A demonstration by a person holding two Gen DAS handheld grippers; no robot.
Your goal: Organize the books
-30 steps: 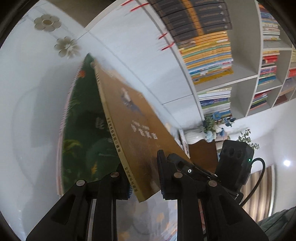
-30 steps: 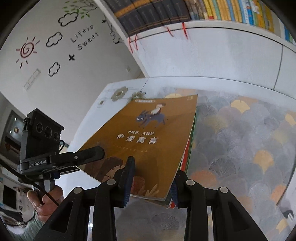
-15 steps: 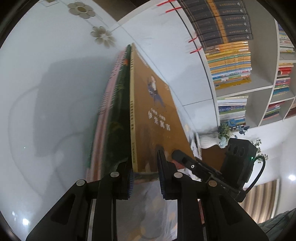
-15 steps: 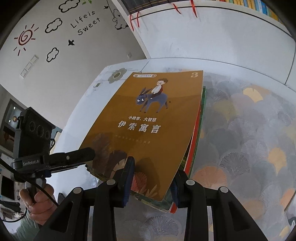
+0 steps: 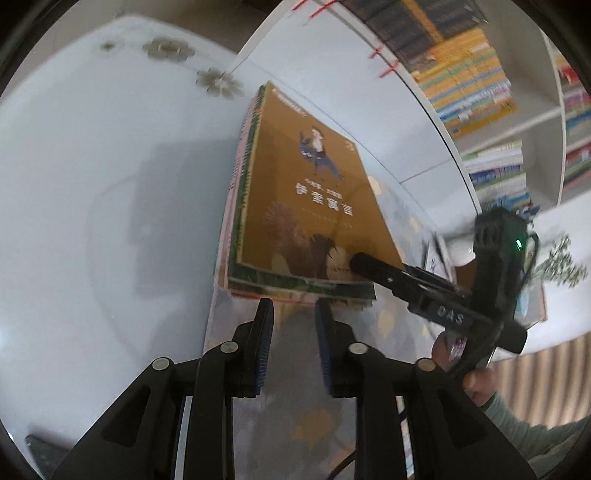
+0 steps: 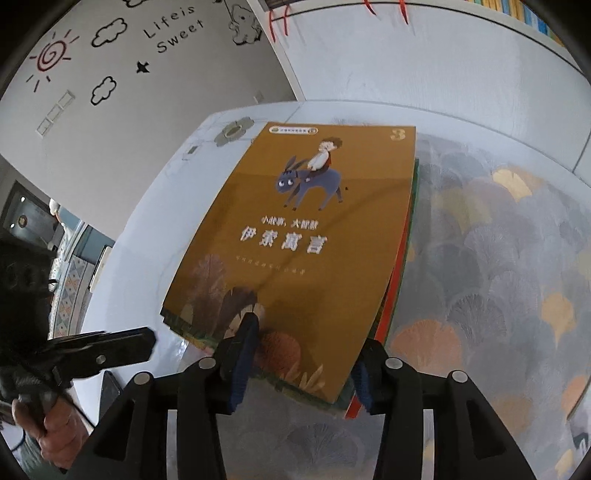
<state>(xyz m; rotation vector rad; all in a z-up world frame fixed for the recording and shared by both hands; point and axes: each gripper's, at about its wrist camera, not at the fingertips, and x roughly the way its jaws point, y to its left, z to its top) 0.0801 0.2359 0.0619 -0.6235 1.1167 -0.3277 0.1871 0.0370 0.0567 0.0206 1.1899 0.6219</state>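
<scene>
Black plastic nearest: left gripper [image 5: 294, 308] drawn just short of the stack of books [image 5: 255, 284], jaws narrow, just eased apart a little, nothing between them, apparently done squaring the near edge. Right gripper [image 6: 306, 343] at the stack's near corner, jaws just opened wider with that corner between them, one finger lying over the cover, pads seemingly no longer pressing, so likely letting go after setting the pile down. Raised letters like "DAS" on its body in the left view. Stack flat on the tabletop [image 5: 92, 184], spines flush along one side, straddling bare white surface and a fan-patterned cloth [image 6: 498, 258]; lower books peeking out green and red at the right edge, so not yet perfectly even. On top, a brown book [image 6: 295, 240] showing a boy on a donkey, "小故事,大智慧", the title "伊索寓言" and a "3" in the corner. Farther off, "Life is Sweet" on the wall [image 6: 173, 29], and a shelf [image 5: 469, 85] of packed spines, too blurred to read.
</scene>
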